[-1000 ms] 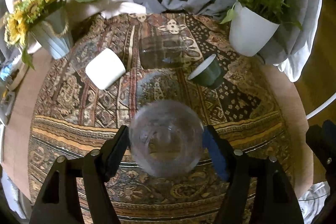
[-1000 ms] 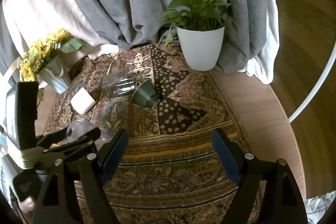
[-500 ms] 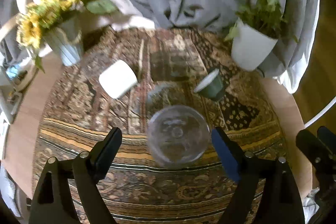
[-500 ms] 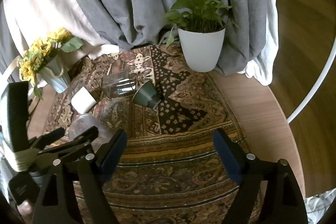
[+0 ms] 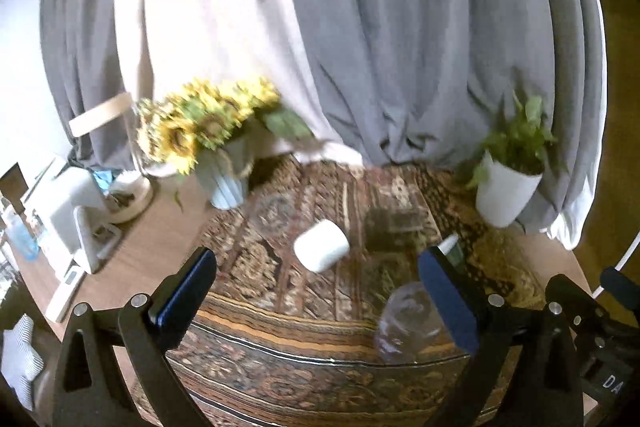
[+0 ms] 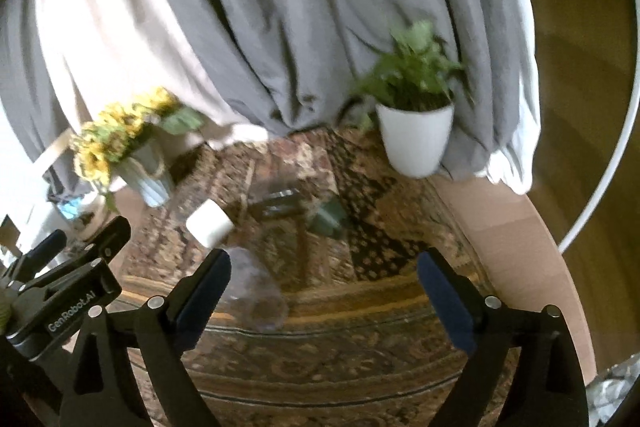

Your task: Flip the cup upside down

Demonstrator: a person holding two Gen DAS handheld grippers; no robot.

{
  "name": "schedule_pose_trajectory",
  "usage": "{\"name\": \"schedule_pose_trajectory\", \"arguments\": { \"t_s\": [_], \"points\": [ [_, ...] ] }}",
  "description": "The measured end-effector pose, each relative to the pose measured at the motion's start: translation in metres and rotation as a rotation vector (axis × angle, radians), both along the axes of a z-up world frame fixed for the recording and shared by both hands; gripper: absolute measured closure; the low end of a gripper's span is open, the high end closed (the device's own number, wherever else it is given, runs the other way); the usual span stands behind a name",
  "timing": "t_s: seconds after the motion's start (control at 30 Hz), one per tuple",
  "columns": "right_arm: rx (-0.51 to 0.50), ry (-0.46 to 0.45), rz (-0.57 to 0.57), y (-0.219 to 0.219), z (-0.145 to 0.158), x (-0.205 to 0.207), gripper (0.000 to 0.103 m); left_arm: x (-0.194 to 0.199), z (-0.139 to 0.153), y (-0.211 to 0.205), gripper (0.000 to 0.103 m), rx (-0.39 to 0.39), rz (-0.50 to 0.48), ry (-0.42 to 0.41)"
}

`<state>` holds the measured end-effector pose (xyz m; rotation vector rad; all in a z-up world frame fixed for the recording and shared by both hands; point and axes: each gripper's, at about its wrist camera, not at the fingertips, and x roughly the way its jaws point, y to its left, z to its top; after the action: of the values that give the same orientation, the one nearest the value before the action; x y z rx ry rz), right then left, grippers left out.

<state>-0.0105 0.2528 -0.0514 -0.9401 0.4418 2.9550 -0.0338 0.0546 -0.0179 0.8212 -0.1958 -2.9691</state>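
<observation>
Rug (image 5: 304,311) covers table (image 6: 516,227) before grey curtains (image 5: 400,27).

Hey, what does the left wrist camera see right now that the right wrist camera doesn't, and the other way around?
Only the left wrist view shows the white devices at the table's left edge. Only the right wrist view shows the wooden floor and the white hoop. Both show the clear cup, white cup, sunflowers, potted plant, patterned cloth, grey curtain, and open jaws.
</observation>
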Motion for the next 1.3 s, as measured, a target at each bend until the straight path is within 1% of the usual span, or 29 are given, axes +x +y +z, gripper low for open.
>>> {"name": "schedule_pose_trajectory", "arguments": {
  "t_s": [0.17, 0.33, 0.57, 0.77, 1.3],
  "points": [
    [0.030, 0.077, 0.008, -0.022, 0.018, 0.013, 0.006, 0.013, 0.012, -0.020, 0.000, -0.013, 0.016, 0.049],
    [0.042, 0.108, 0.006, -0.038, 0.026, 0.025, 0.006, 0.026, 0.018, -0.035, 0.000, -0.015, 0.028, 0.075],
    [0.061, 0.129, -0.007, -0.050, 0.031, 0.037, 0.006, 0.039, 0.022, -0.045, 0.000, -0.015, -0.002, 0.099],
    [0.076, 0.156, -0.026, -0.057, 0.033, 0.047, 0.006, 0.043, 0.022, -0.045, 0.000, -0.040, -0.036, 0.102],
    [0.080, 0.162, -0.057, -0.061, 0.035, 0.052, 0.006, 0.045, 0.023, -0.047, 0.000, -0.049, -0.053, 0.120]
  ]
}}
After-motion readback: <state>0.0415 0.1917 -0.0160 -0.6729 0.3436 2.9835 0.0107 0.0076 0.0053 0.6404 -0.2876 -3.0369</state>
